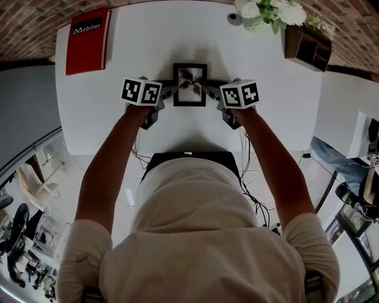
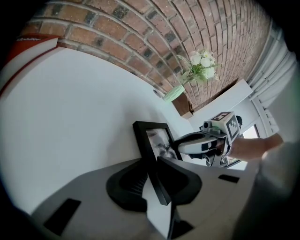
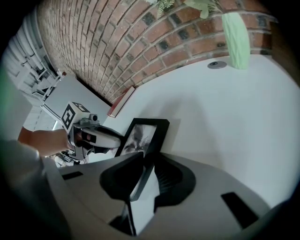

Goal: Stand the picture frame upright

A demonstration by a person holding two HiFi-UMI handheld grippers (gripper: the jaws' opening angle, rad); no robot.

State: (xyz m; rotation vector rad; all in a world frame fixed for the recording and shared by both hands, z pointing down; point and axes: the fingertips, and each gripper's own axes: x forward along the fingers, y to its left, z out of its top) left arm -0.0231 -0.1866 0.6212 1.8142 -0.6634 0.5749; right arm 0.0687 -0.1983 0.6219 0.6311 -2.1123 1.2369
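Observation:
A black picture frame (image 1: 190,84) with a grey plant print is in the middle of the white table (image 1: 118,118), its picture side turned up towards me. My left gripper (image 1: 170,90) is shut on its left edge and my right gripper (image 1: 211,90) on its right edge. In the left gripper view the frame (image 2: 157,140) runs edge-on between the dark pads of the left gripper (image 2: 152,180), with the right gripper (image 2: 206,143) beyond it. The right gripper view mirrors this: the frame (image 3: 143,136) sits in the right gripper (image 3: 147,176) and the left gripper (image 3: 93,136) is behind. The frame looks tilted back.
A red book (image 1: 87,40) lies at the table's far left corner. A vase of white flowers (image 1: 269,13), a small round disc (image 1: 234,19) and a wooden organiser (image 1: 308,47) stand at the far right. A brick wall (image 2: 140,37) runs behind the table.

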